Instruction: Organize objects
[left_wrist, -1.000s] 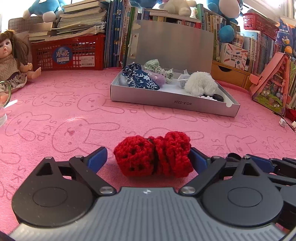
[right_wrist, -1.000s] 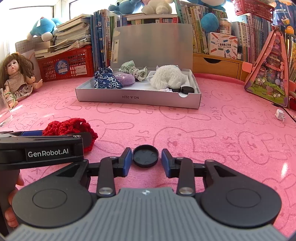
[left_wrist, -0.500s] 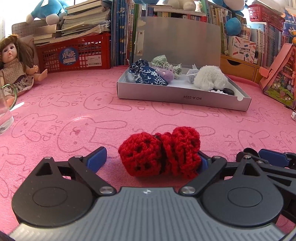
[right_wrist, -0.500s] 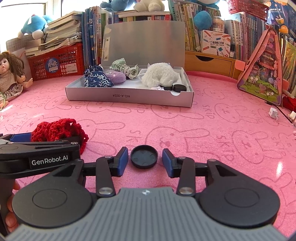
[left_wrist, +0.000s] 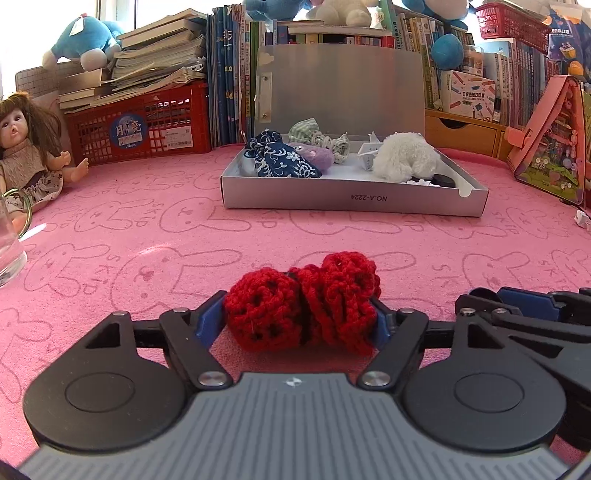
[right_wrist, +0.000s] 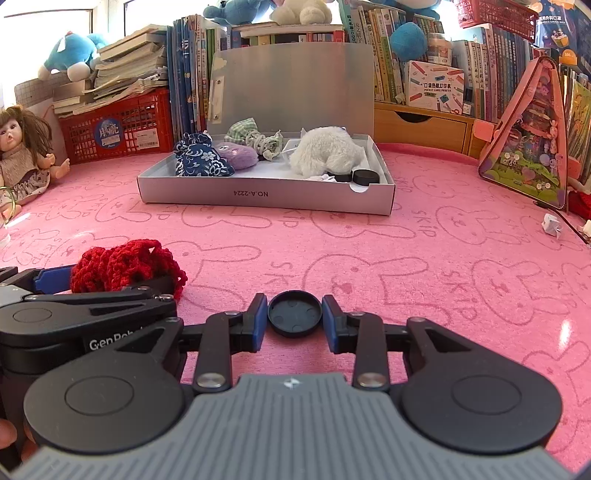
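Observation:
A red crochet piece (left_wrist: 303, 310) lies on the pink mat between the blue pads of my left gripper (left_wrist: 295, 323). Its jaws are closing, and both pads touch the yarn's sides. The right wrist view shows the same red crochet piece (right_wrist: 122, 266) at the left. My right gripper (right_wrist: 294, 319) is shut on a round black cap (right_wrist: 294, 313), which rests flat on the mat. An open silver box (right_wrist: 266, 194) stands further back, its lid raised. It holds a blue floral pouch (right_wrist: 201, 160), a purple plush, a white plush (right_wrist: 325, 155) and other black caps.
A doll (left_wrist: 26, 155) and a glass (left_wrist: 9, 251) sit at the left edge. A red basket (left_wrist: 140, 125) with books, and rows of books, line the back. A pink triangular toy house (right_wrist: 528, 147) stands right, with a small white paper bit (right_wrist: 552, 225) near it.
The left jaws have drawn in from wide apart until the pads touch the red crochet piece. The right jaws opened a little around the black cap, then closed onto it.

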